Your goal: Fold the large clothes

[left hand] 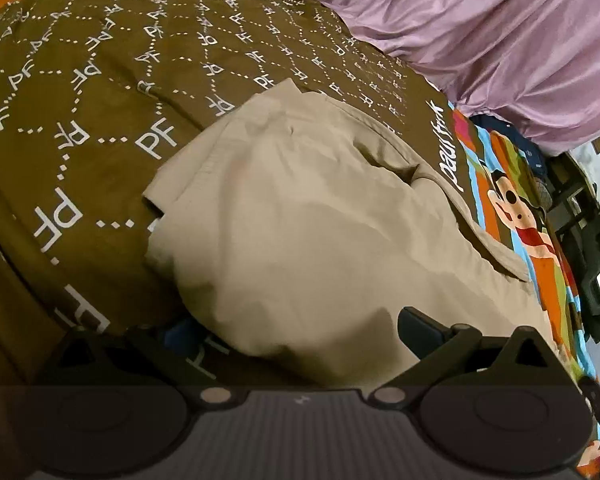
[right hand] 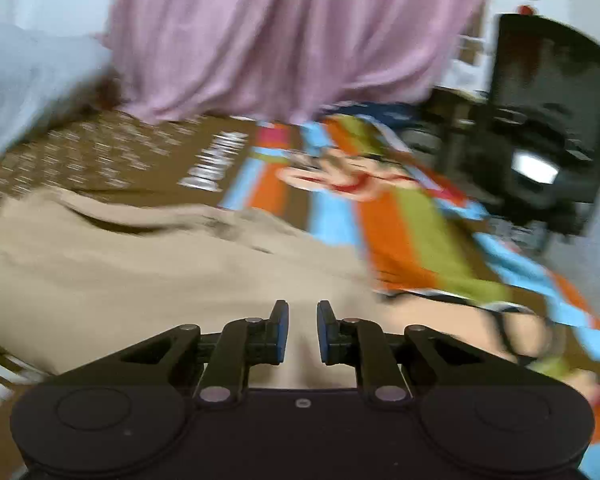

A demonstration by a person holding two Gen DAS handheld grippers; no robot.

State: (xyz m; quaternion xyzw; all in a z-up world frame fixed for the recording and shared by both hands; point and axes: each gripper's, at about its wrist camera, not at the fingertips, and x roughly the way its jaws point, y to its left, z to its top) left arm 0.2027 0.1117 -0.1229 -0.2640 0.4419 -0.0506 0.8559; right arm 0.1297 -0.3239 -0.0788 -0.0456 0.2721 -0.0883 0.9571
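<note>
A beige garment lies bunched on a brown bedspread printed with white PF letters. My left gripper is open, its jaws wide apart, low over the garment's near edge; the cloth bulges between them and hides most of the left finger. The right finger rests on the cloth. In the blurred right wrist view the same garment spreads to the left. My right gripper hovers over its near part, blue pads a small gap apart with nothing between them.
A pink curtain hangs along the far side of the bed. The bedspread's striped cartoon border runs along the right. A dark chair and a lit screen stand beyond the bed's edge. A pale pillow lies far left.
</note>
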